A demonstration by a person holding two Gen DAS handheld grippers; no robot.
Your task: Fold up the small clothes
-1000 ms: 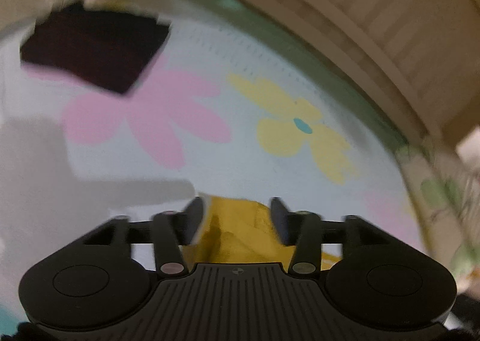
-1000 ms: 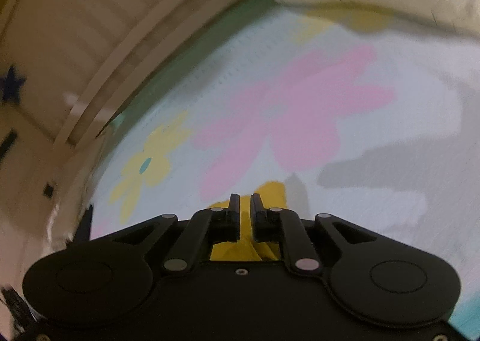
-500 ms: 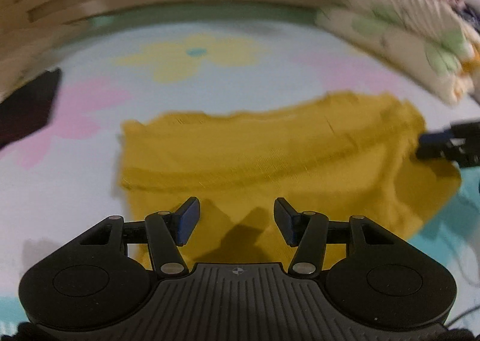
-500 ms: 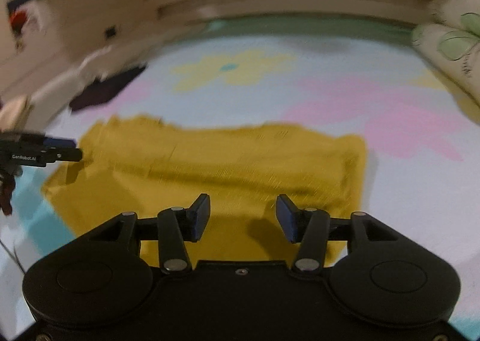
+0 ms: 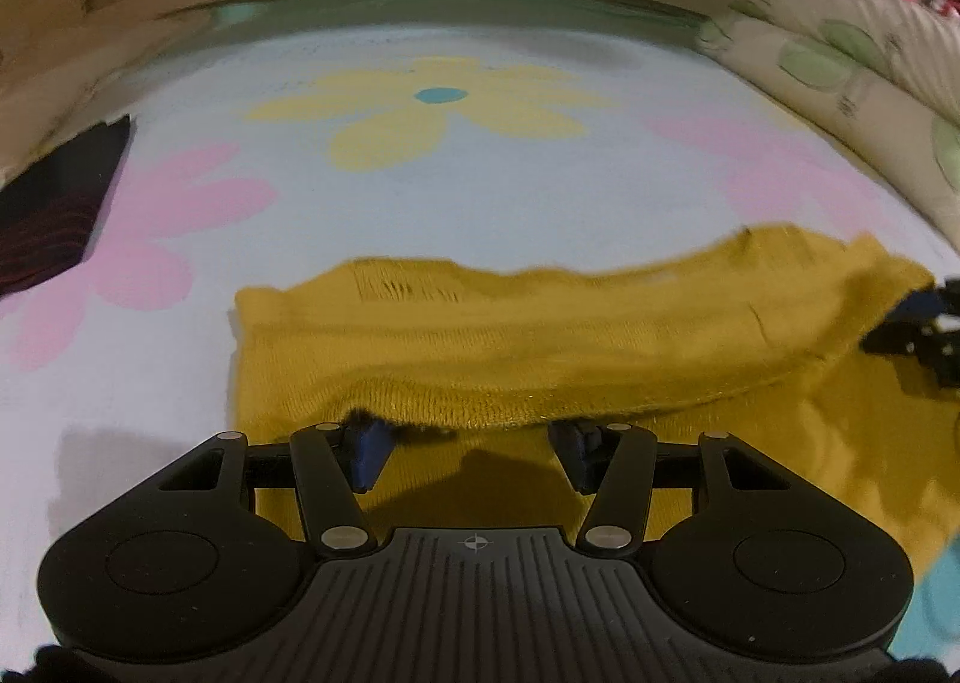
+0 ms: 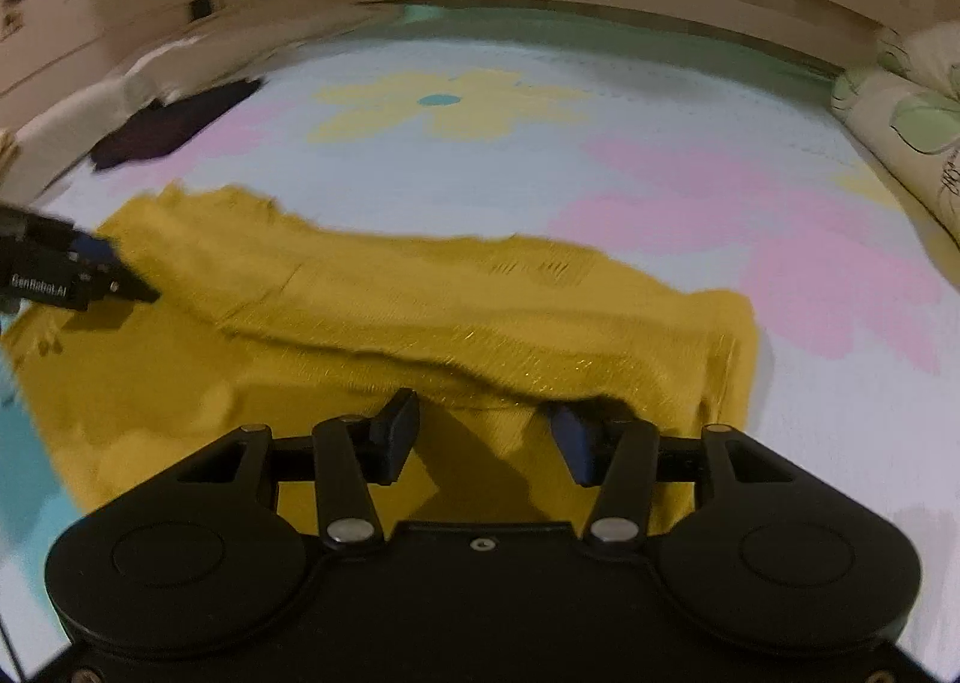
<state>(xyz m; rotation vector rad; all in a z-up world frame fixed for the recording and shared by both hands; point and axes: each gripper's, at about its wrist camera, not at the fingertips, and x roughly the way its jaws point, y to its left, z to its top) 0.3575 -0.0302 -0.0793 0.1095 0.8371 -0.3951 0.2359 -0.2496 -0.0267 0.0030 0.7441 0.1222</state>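
Garment (image 5: 540, 335): one fold was laid across the bed (image 5: 480, 191); further folds were judged outstanding.
Left gripper (image 5: 468, 452): jaws were spread, empty.
Right gripper (image 6: 483, 431): jaws were spread, empty.

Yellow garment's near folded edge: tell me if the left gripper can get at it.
Probably yes. The left gripper has its jaws open right at the yellow garment, whose folded edge lies between them with nothing in the way.
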